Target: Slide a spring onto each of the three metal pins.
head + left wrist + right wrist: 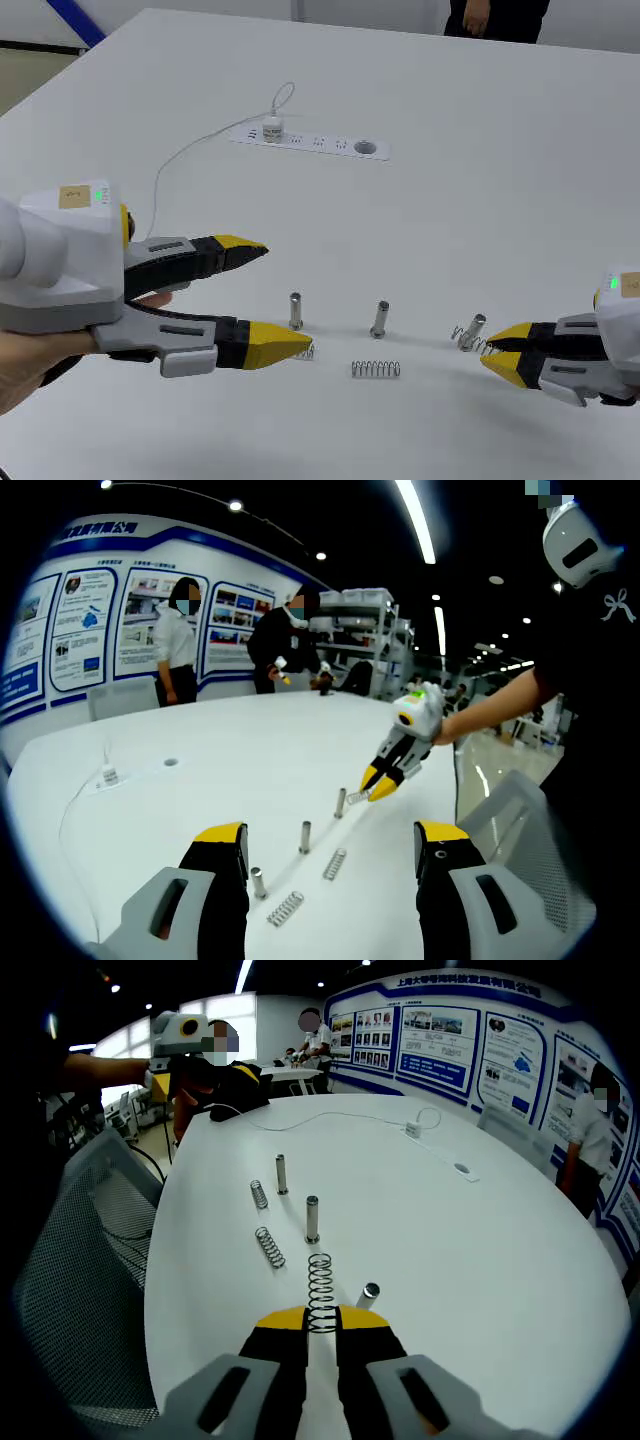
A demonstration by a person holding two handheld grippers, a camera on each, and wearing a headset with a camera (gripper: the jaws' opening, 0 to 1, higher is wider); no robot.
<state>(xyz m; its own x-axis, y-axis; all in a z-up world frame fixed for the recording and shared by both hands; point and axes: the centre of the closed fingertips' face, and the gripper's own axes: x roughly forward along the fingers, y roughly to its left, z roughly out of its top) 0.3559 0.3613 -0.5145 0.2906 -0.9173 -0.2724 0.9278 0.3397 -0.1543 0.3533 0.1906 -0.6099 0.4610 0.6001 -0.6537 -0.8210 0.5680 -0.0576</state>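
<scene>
Three short metal pins stand in a row on the white table: the left pin (295, 310), the middle pin (380, 318) and the right pin (476, 327). My right gripper (488, 352) is shut on the end of a spring (466, 339), which points at the right pin (367, 1293) and ends just beside it. A second spring (375, 369) lies in front of the middle pin. A third spring (308, 351) lies by the lower jaw of my left gripper (275, 297), which is open with nothing between its jaws, just left of the left pin (258, 882).
A white power strip (310, 141) with a plug and cable lies farther back on the table (480, 180). A grey mesh chair (85, 1250) stands at the near table edge. People stand beyond the far side by wall posters.
</scene>
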